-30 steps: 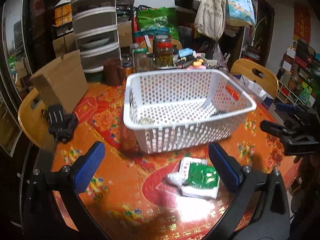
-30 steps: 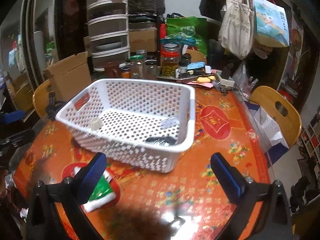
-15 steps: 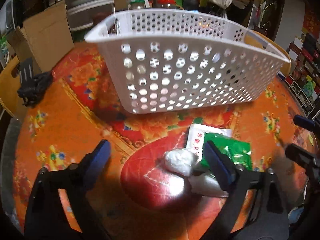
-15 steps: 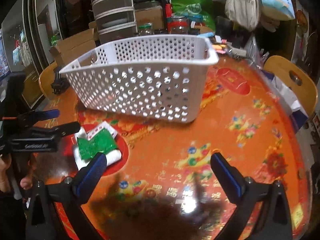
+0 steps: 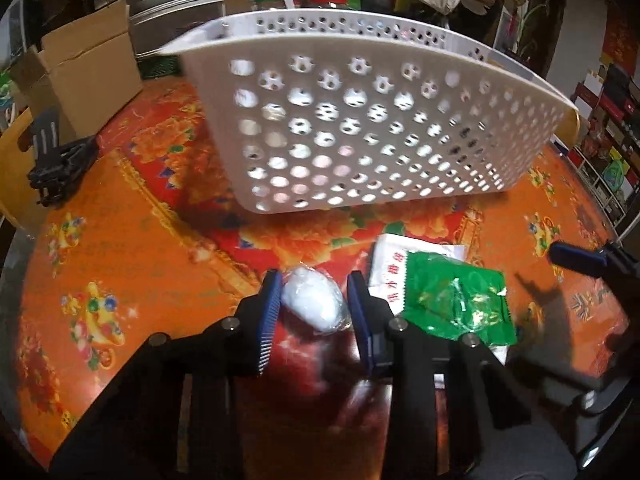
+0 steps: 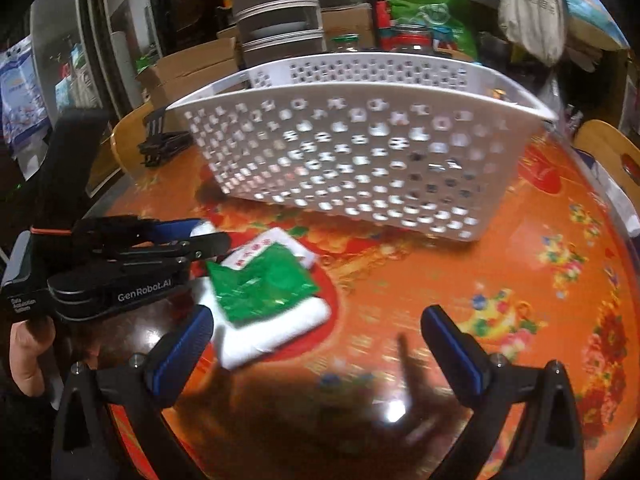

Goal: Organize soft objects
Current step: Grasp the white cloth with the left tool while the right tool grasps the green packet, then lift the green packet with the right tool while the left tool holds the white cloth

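Blue pads: ribbed rubber on the left gripper [image 5: 314, 300], its two fingers drawn narrow against the sides of the white bundle [image 5: 314, 304].
White bundle: soft, rounded, wrapped in clear shiny film; it sits on the table at 6 o'clock in the left wrist view, touching both pads.
Green packet [image 5: 456, 300]: crinkled glossy foil with a serrated edge, just beside the bundle at 3 o'clock, lying on a flat white packet [image 5: 388, 264] printed with red characters.
White cloth [image 6: 276, 332]: thick, soft-edged, under the green packet in the right wrist view; its near corner lies by the left pad of the right gripper.
Right gripper [image 6: 316, 340]: fingers spread wide, nothing between them, low over bare tabletop.
Tablecloth [image 5: 120, 248]: smooth orange-red sheet with floral print, glare at the near edge.
Open room: bare table at 9 o'clock of the bundle and at 3 o'clock of the right gripper.
Basket [image 5: 360, 128]: rigid white plastic, round perforations, curved rim, at 12 o'clock beyond the packets, apart from them.
Hidden: basket contents blurred behind the perforated wall; the bundle's underside is out of sight.
Far edge: cardboard box [image 5: 80, 68] at 10 o'clock, black clamp [image 5: 56, 160] beside it, jars and bags cut off at the top.
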A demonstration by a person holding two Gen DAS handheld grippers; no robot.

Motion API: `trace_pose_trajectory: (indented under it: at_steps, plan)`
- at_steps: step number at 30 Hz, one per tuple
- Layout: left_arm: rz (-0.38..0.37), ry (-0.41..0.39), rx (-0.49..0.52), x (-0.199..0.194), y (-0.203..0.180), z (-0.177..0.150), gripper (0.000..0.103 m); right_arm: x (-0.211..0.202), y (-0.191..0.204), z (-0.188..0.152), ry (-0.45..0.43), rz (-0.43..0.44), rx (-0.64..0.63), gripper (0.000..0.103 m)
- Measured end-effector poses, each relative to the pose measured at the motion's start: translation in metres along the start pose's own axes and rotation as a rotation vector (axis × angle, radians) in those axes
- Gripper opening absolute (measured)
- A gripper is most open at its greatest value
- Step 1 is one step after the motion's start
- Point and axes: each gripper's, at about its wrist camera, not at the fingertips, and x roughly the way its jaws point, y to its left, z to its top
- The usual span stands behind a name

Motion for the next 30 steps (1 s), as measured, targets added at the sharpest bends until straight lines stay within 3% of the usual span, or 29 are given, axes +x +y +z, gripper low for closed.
trace_pose_trajectory:
  at_steps: [7,13,19,20,21,30]
  plan:
    - [0.003,-0.003,-0.057,-0.007,0.031,-0.001,0.031,0.032,0.024,0.007,0.041,0.016,-0.052,0.099]
    - [-0.005,0.003,-0.086,-0.006,0.042,-0.007,0.031,0.045,0.028,0.012,0.07,0.026,-0.053,0.075]
    - [-0.008,0.008,-0.089,-0.003,0.041,-0.009,0.031,0.044,0.027,0.011,0.067,0.038,-0.061,0.063]
    - [-0.009,0.007,-0.089,-0.003,0.042,-0.009,0.031,0.043,0.027,0.011,0.064,0.044,-0.057,0.058]
    - [-0.009,0.006,-0.089,-0.003,0.041,-0.009,0.031,0.042,0.026,0.011,0.061,0.051,-0.054,0.043]
    - [-0.01,0.002,-0.086,-0.003,0.038,-0.009,0.032,0.027,0.014,0.011,0.034,0.067,-0.035,0.032]
